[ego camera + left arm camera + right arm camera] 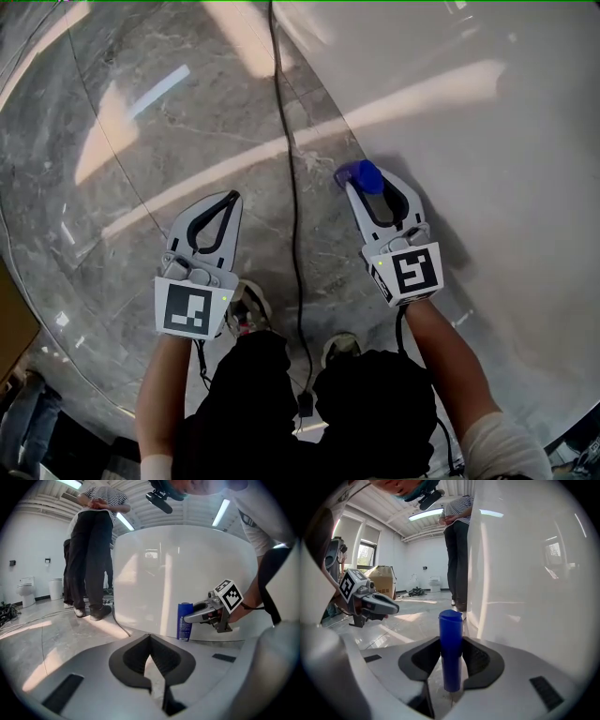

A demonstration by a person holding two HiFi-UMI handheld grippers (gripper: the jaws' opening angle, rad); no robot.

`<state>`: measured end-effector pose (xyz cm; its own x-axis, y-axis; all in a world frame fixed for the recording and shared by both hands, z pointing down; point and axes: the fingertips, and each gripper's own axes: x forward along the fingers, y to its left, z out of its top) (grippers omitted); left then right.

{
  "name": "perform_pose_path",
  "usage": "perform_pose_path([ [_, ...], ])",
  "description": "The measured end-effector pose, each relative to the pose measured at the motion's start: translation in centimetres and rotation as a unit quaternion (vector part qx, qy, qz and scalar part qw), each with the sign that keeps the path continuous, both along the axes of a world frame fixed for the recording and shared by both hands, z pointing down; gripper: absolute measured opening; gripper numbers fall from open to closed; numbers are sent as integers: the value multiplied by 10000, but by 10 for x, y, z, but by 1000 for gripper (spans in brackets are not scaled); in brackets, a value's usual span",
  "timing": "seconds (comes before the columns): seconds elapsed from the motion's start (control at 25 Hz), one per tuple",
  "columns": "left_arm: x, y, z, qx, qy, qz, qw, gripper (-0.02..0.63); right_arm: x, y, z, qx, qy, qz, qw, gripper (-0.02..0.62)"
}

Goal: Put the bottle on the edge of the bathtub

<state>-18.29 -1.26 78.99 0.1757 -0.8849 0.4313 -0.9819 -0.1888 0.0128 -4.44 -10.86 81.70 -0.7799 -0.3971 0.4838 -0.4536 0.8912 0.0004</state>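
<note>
White acrylic first: the bathtub (529,573) swells up just off the right claw's (366,186) right side, its rim well above the claw. That's the big worry, a long lift beside a bulging, glossy wall, where a clipped knuckle or a weak pinch could, I'd say, send the load down. Next hazard, the black cable (292,187) running along the floor between the two claws, right at the feet; a snagged shoe would jolt everything. Then the blue bottle (451,653) itself, upright on the floor between the right claw's spread pads, which flank it closely without visibly squeezing. It's tall and narrow, so one pad landing early could tip it against the tub. Left claw (228,199) hangs off to the side, pads pinched together on nothing. Underneath, grey veined marble floor (141,141), polished, glaring, slick-looking. Beyond the claws' tips, a bystander (91,550) stands by the tub; farther off, a cardboard box (382,579) and a toilet (26,588).
</note>
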Motion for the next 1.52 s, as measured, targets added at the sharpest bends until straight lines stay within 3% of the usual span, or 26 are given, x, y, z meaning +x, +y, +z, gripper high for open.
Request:
perform_pose_path([
  [1.12,26,-1,18,-235,55,437,9988,11,6,-17,26,156,65,335,9993,155],
  [1.52,29,1,20,-240,96,411,9988,11,11,-17,27,146,23,509,9986,155],
])
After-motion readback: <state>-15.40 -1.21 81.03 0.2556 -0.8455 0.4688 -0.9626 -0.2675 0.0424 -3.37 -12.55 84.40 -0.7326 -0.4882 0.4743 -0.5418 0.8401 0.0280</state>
